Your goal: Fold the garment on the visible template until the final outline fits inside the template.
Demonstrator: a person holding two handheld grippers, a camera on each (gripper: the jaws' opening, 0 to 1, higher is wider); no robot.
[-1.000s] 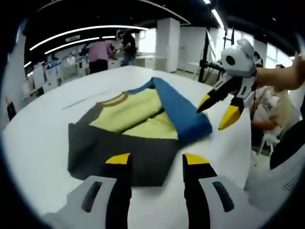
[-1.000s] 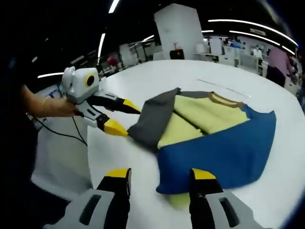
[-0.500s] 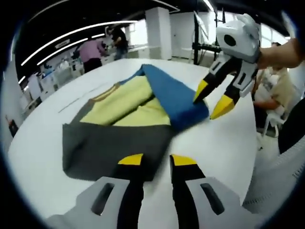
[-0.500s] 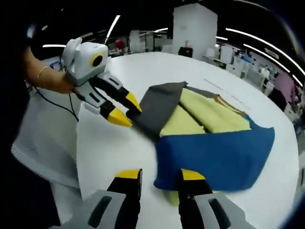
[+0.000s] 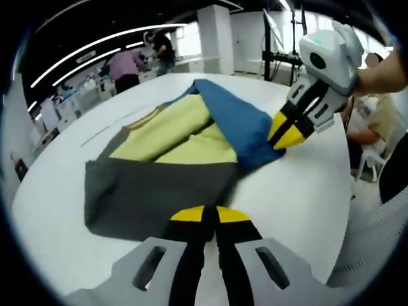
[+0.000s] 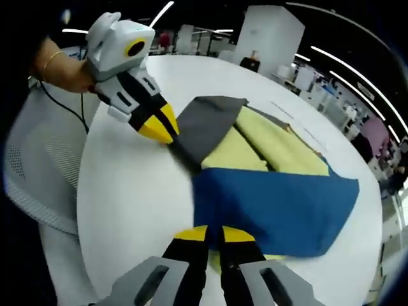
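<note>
Both tools are down on the cloth now, one at each end of the near hem. The garment [image 5: 172,166] lies spread on the white desk [image 5: 299,191], yellow in the middle with a grey panel on one side and a blue panel on the other. In the left gripper view the left tool [image 5: 203,215] has its yellow-tipped jaws drawn together right at the edge of the grey panel, and it looks clamped on that hem, though the cloth between the tips is hard to make out. Over on the right of that view the right tool [image 5: 288,131] pinches the corner of the blue panel, jaws together. The right gripper view says the same from the other side: the right tool [image 6: 214,234] closed on the near edge of the blue cloth, the left tool [image 6: 156,124] biting the grey corner at the upper left. No template outline is plain to see on the desk from here, only a faint line far beyond the collar. So this looks like the grip before a fold, and the thing to get right is evenness: lift both corners together, keep the hem taut between them, carry it towards the collar end, and lay it down square so the blue and grey sides stay aligned. Lift low, so the layers underneath don't drag.
</note>
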